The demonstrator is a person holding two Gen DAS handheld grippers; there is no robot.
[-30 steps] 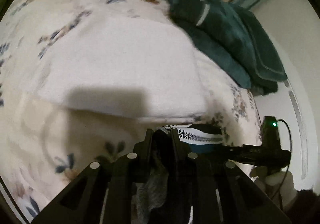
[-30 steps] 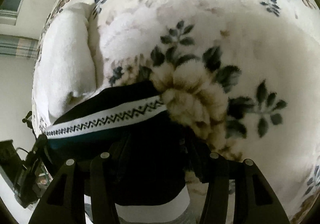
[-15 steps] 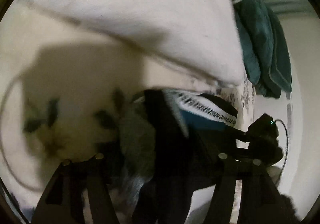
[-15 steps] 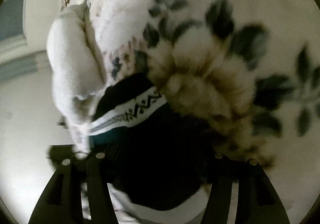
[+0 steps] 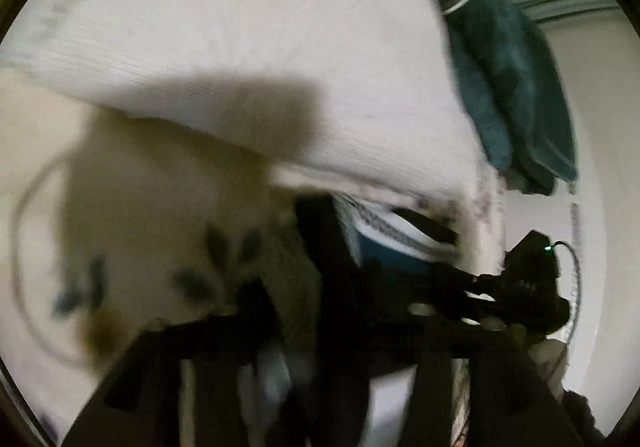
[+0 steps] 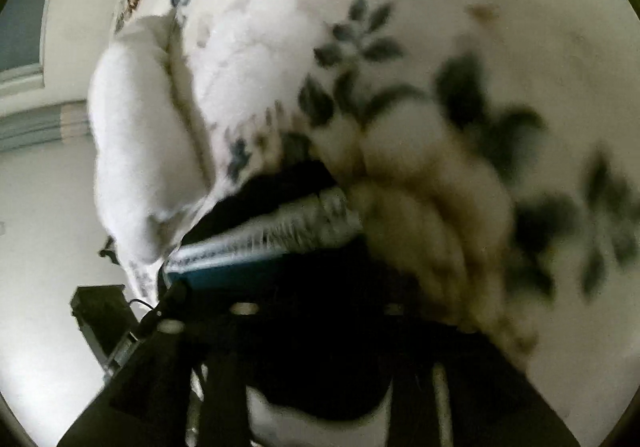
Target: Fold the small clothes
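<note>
**Dark garment held over a floral bed**

Left tongs (image 5: pixel 320 331): blurred, fingers dark against dark cloth; open or closed cannot be told. Grey and black fabric bunched between and over the fingers.

Right tongs (image 6: pixel 316 331): likewise blurred and buried in black cloth; state cannot be told.

Garment (image 6: pixel 264 243): black, with a white zigzag-patterned band and a teal panel below it; stretched between the two tongs, against the floral blanket (image 6: pixel 460 67) near the bed's edge. Same band visible from the left view (image 5: pixel 392 231), with the right tongs' body and green light beyond.

White folded cloth (image 5: pixel 240 47): flat on the bed, just behind the garment; seen as a rounded white roll (image 6: pixel 128 135) in the right view.

Teal towel (image 5: pixel 516 87): heaped at the bed's far edge, touching the white cloth's corner.

Background: pale wall, striped curtain at upper edge.
</note>
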